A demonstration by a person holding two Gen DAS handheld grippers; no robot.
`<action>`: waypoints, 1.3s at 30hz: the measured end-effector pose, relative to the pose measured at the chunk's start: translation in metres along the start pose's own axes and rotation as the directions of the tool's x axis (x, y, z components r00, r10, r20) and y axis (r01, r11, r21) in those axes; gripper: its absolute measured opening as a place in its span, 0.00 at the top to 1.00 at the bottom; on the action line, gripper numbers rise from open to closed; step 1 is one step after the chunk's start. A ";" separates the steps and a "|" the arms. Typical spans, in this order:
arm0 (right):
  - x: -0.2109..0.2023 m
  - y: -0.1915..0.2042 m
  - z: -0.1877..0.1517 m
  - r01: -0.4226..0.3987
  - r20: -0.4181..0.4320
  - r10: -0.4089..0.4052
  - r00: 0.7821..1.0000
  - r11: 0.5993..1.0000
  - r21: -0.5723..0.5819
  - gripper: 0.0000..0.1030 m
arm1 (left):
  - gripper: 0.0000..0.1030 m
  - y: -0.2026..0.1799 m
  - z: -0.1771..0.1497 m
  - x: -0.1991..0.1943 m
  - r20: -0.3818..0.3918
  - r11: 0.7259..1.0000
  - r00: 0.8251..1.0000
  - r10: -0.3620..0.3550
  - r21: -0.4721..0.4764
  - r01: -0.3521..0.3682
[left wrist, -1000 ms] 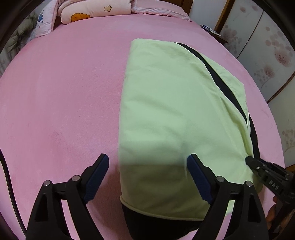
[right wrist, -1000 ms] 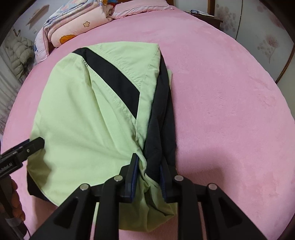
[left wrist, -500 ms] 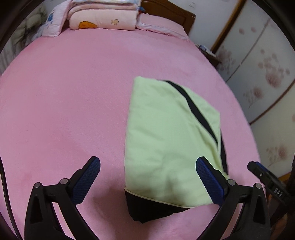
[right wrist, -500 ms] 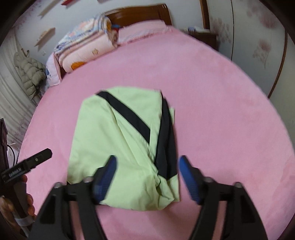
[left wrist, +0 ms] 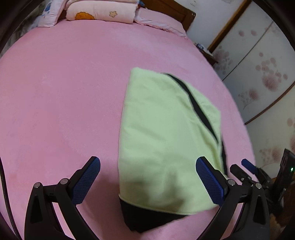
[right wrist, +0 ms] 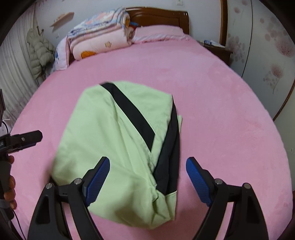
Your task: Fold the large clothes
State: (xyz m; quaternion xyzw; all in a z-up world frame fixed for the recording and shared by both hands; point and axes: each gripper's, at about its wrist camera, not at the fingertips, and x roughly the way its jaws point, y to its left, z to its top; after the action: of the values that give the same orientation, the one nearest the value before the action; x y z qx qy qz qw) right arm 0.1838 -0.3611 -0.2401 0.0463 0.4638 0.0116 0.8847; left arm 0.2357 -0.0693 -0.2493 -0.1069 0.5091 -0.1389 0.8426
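Fingers (right wrist: 99, 177) of the right gripper (right wrist: 147, 177), clamped on the garment (right wrist: 118, 144) a second earlier, had just been opened wide and lifted clear like the empty, spread left gripper (left wrist: 147, 177), so the folded garment was left flat on the bed (right wrist: 221, 110), apparently finished.

I had the folded light-green garment with black bands (right wrist: 118, 140) lying flat on the pink plush bedspread (right wrist: 221, 103), toward my end of the bed. Behind it, at the carved wooden headboard (right wrist: 160, 14), sat the stack of folded patterned quilts (right wrist: 97, 40), with a flat pink pillow (right wrist: 158, 34) to their right. A low wooden nightstand (right wrist: 217, 49) stood right of the bed.
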 end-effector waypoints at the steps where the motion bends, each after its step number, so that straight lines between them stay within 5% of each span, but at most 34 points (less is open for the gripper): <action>1: 0.010 -0.005 -0.002 -0.004 -0.019 0.004 1.000 1.000 0.010 0.17 | 0.00 -0.001 -0.001 0.010 -0.008 1.000 1.000 0.010 0.017 -0.010; 7: 0.056 -0.037 -0.008 -0.068 -0.107 0.080 0.991 0.991 0.111 0.17 | 0.01 0.010 -0.006 0.063 -0.100 1.000 0.995 -0.026 0.012 0.028; 13: 0.095 -0.059 -0.010 -0.184 -0.204 0.227 0.952 0.961 0.208 0.17 | 0.00 0.027 -0.010 0.092 -0.124 0.992 0.984 -0.124 -0.049 0.119; 21: 0.115 -0.059 -0.005 -0.277 -0.230 0.309 0.923 0.947 0.163 0.17 | 0.00 0.026 -0.008 0.111 -0.143 0.982 0.972 -0.187 -0.064 0.179; 23: 0.115 -0.056 -0.003 -0.289 -0.227 0.316 0.921 0.946 0.144 0.29 | 0.08 0.021 -0.007 0.113 -0.146 0.982 0.971 -0.187 -0.048 0.182; 24: 0.114 -0.054 -0.002 -0.316 -0.226 0.340 0.913 0.939 0.138 0.47 | 0.16 0.017 -0.007 0.113 -0.152 0.980 0.968 -0.201 -0.040 0.197; 30: 0.098 -0.043 0.000 -0.295 -0.219 0.317 0.923 0.947 0.129 0.79 | 0.43 -0.001 -0.006 0.098 -0.114 0.992 0.986 -0.124 -0.021 0.122; 35: 0.063 -0.017 0.004 -0.229 -0.178 0.236 0.955 0.972 0.062 0.87 | 0.58 -0.029 -0.001 0.060 -0.037 0.997 0.998 -0.053 0.051 0.055; 39: 0.027 0.003 0.007 -0.186 -0.149 0.191 0.970 0.982 0.043 0.88 | 0.61 -0.036 -0.002 0.017 -0.001 0.995 0.997 -0.074 0.069 0.073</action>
State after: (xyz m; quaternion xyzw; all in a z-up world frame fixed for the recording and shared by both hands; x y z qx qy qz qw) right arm 0.2050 -0.3572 -0.2579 0.1016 0.5235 0.0925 0.8409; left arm 0.2372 -0.1093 -0.2525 -0.0966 0.4992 -0.1872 0.8405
